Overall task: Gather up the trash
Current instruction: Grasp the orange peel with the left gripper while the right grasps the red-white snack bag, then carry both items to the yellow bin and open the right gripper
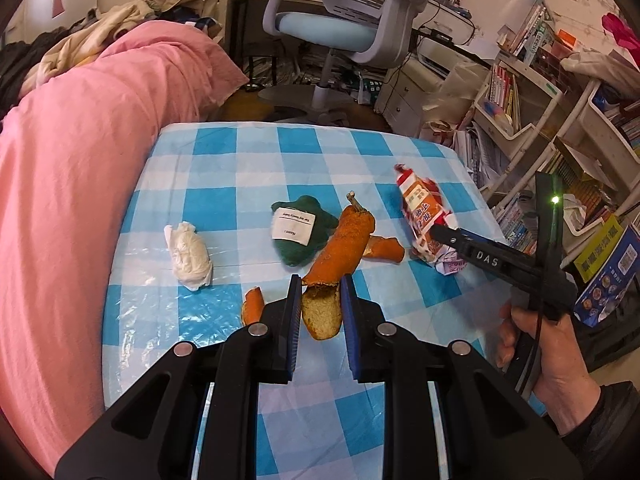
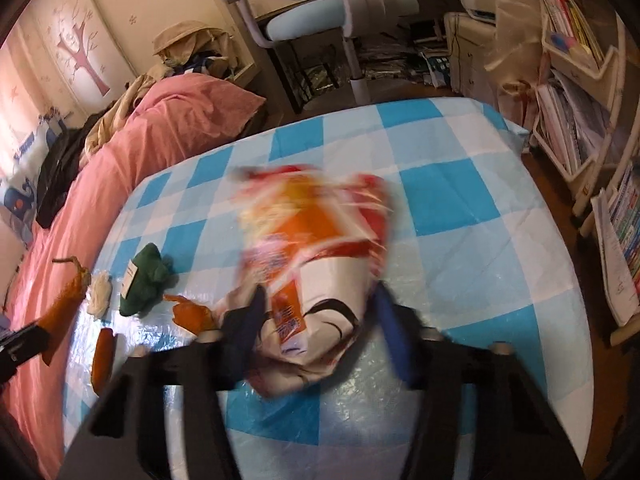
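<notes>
Left claw grips the long orange peel, jaws narrowed on its lower end. The right claw straddles the crumpled snack wrapper; whether it pinches is unclear — that view is blurred. Advice: lift each piece clear of the checked worktop before carrying, keeping grips firm. Tissue wad, green cloth and smaller peel scraps lie ahead — left of both claws.
</notes>
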A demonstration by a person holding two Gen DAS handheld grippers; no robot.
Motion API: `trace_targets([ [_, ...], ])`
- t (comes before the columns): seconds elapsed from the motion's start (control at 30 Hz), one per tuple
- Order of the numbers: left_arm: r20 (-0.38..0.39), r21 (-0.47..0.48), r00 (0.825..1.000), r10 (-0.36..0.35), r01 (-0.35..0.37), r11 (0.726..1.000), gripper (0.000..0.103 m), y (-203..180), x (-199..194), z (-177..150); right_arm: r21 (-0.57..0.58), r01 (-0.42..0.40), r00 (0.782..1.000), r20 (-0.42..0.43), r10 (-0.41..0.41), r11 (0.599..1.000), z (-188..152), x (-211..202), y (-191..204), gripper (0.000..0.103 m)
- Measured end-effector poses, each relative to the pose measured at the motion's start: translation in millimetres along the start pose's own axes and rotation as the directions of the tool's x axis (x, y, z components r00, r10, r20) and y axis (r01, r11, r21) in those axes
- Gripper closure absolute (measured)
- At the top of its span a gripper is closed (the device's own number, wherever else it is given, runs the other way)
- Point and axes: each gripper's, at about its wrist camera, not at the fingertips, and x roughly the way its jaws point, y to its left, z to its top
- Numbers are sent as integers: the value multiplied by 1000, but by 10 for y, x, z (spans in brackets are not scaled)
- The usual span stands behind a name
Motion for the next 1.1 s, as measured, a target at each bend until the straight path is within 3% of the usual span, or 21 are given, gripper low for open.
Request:
trace_targets([
  [0.03, 0, 1, 1000, 1, -1, 1000, 85, -9, -3, -1, 5, -3, 1000, -4, 3, 1000, -4, -13, -10, 78],
  [0.07, 1, 2, 1000, 2, -2, 1000, 85, -11, -3, -1, 7, -8, 1000, -8, 8, 1000, -13, -31, -17, 79],
  [0.33, 24, 20, 1000, -12, 12, 1000, 88, -108, -130, -37, 7, -22, 999, 43, 22, 1000, -79, -376, -1, 81],
  [0.57, -69, -2, 998, 15, -15, 1000, 87, 148, -30, -170, 0, -33, 998, 55, 33, 999, -198, -679, 13, 81],
  [0.6, -90, -12, 996, 17, -18, 1000, 84, 192, 16, -197, -6, -39, 998, 56, 39, 999, -223, -728, 27, 81],
  [0.67, -97, -15, 995, 38, -40, 999, 60, 209, 92, -252, -20, -48, 997, 52, 49, 999, -289, -802, 63, 81],
  [0.73, -85, 18, 995, 45, -43, 999, 51, 138, 143, -300, -39, -65, 997, 37, 66, 997, -384, -858, 116, 81],
  [0.8, -101, 93, 992, 78, -69, 993, 50, -13, 246, -355, -64, -71, 997, 24, 73, 995, -473, -900, 165, 81],
  [0.9, -106, 193, 977, 185, -162, 968, 49, -189, 397, -426, -107, -75, 997, 9, 76, 991, -609, -969, 238, 81],
  [1.03, -103, 251, 958, 267, -234, 939, 53, -305, 546, -496, -148, -73, 997, 1, 74, 986, -728, -1045, 277, 81],
  [1.07, -105, 259, 959, 263, -229, 938, 80, -332, 547, -500, -153, -77, 997, 1, 78, 985, -748, -1067, 276, 81],
  [1.1, -132, 256, 960, 247, -208, 944, 84, -349, 560, -507, -157, -78, 997, 1, 79, 985, -769, -1082, 277, 81],
])
